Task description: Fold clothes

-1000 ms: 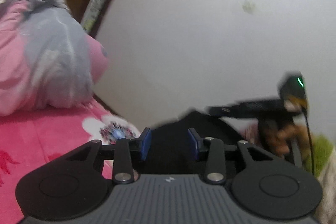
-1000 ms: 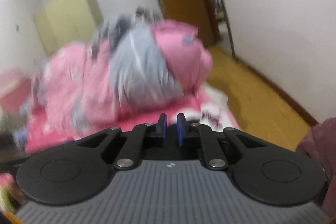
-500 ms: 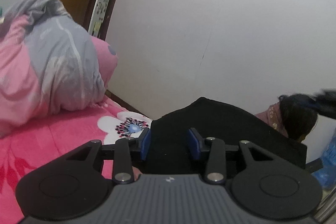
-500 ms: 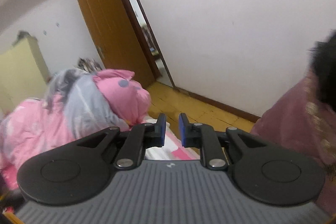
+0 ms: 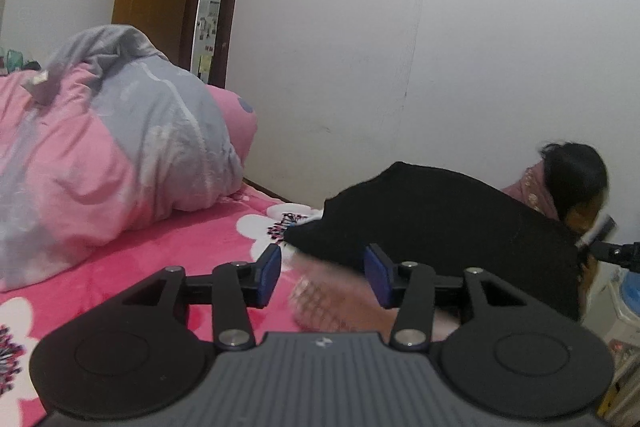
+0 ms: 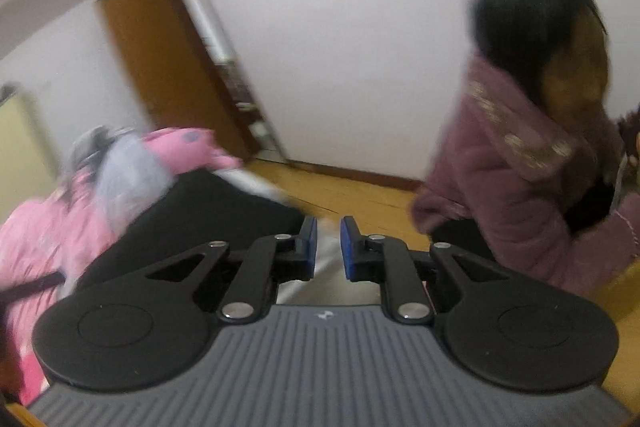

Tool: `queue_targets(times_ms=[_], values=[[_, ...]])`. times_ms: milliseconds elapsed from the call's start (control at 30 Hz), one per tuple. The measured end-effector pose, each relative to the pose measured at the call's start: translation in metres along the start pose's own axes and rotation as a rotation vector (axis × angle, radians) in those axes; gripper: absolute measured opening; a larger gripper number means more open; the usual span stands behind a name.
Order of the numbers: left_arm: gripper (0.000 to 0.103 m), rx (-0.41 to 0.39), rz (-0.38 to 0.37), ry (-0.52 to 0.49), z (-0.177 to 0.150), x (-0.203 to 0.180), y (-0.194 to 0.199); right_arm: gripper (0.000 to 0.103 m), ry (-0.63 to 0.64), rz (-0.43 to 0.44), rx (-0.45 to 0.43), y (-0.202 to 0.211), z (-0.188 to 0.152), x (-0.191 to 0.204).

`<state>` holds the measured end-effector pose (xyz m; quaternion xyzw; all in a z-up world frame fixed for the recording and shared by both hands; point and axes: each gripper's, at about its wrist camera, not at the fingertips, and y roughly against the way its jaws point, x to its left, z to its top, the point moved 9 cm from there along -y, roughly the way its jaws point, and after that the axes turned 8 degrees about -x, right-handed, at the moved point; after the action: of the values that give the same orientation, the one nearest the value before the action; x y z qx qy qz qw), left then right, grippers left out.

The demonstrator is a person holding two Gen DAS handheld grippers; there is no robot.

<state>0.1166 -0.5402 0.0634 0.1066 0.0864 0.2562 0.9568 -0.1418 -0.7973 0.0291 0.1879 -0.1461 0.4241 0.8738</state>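
While your left gripper [image 5: 322, 275] is opening with nothing clamped and your right gripper [image 6: 329, 247] is nearly closed and empty, you're between folds, so regrasp the black garment [image 5: 432, 215] lying on the bed [image 5: 180, 243].

A pink floral bed [image 5: 192, 239] carries a bunched pink-and-grey quilt [image 5: 120, 147] and, apparently, a black garment [image 5: 432, 211].

Soft, even indoor light, no harsh shadows, left view mostly sharp, fisheye corners dark, walls bowed, right view smeared by motion, person [image 6: 532, 131] and quilt [image 6: 132, 171] blurred
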Motion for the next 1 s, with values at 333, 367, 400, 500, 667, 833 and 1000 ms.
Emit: queue_targets(times_ms=[333,367,400,500,667,833,1000], values=[[0.076,0.064,-0.044,-0.003,-0.059,-0.014,0.117,0.013,0.385,0.185,0.098,0.061,-0.104,0.127],[0.082,0.054,-0.042,-0.010,-0.063,-0.016,0.129,0.013,0.391,0.191,0.102,0.070,-0.109,0.131],[0.084,0.043,-0.039,-0.013,-0.066,-0.017,0.139,0.013,0.397,0.197,0.107,0.079,-0.115,0.135],[0.095,0.013,-0.036,-0.015,-0.072,-0.022,0.166,0.015,0.334,0.217,0.139,0.109,-0.126,0.140],[0.103,0.018,-0.062,-0.001,-0.080,-0.035,0.193,0.056,0.225,0.175,0.128,0.158,-0.149,0.146],[0.103,0.027,-0.044,-0.009,-0.083,-0.042,0.206,0.087,0.255,0.068,0.097,0.195,-0.166,0.155],[0.103,0.045,-0.020,0.016,-0.083,-0.042,0.213,0.099,0.274,-0.032,0.088,0.199,-0.166,0.170]])
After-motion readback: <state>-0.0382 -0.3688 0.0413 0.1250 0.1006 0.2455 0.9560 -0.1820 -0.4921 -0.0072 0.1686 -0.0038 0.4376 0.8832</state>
